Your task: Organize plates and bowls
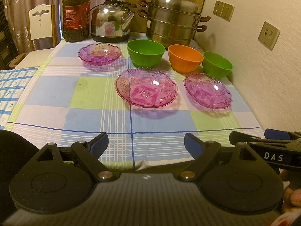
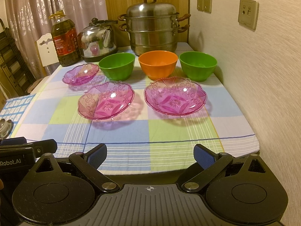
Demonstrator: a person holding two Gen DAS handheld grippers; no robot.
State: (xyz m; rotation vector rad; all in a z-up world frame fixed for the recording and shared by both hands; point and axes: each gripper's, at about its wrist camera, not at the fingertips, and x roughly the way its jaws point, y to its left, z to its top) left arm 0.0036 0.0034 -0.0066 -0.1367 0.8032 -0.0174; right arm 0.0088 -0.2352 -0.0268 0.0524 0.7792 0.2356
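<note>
Three pink glass plates lie on the checked tablecloth: far left (image 1: pixel 100 53) (image 2: pixel 80 74), middle (image 1: pixel 146 87) (image 2: pixel 106 100) and right (image 1: pixel 207 90) (image 2: pixel 175 96). Behind them stand a green bowl (image 1: pixel 145 52) (image 2: pixel 117 66), an orange bowl (image 1: pixel 185 58) (image 2: pixel 158 64) and a second green bowl (image 1: pixel 217 66) (image 2: pixel 197 67). My left gripper (image 1: pixel 146 146) is open and empty over the table's near edge. My right gripper (image 2: pixel 150 155) is open and empty, also at the near edge, and it shows at the right of the left wrist view (image 1: pixel 270 143).
At the back stand an oil bottle (image 1: pixel 76 13), a steel kettle (image 1: pixel 112 20) and a stacked steel steamer pot (image 1: pixel 173 18). A wall with sockets (image 1: pixel 269 34) runs along the table's right side. A white chair (image 1: pixel 40 22) stands at the far left.
</note>
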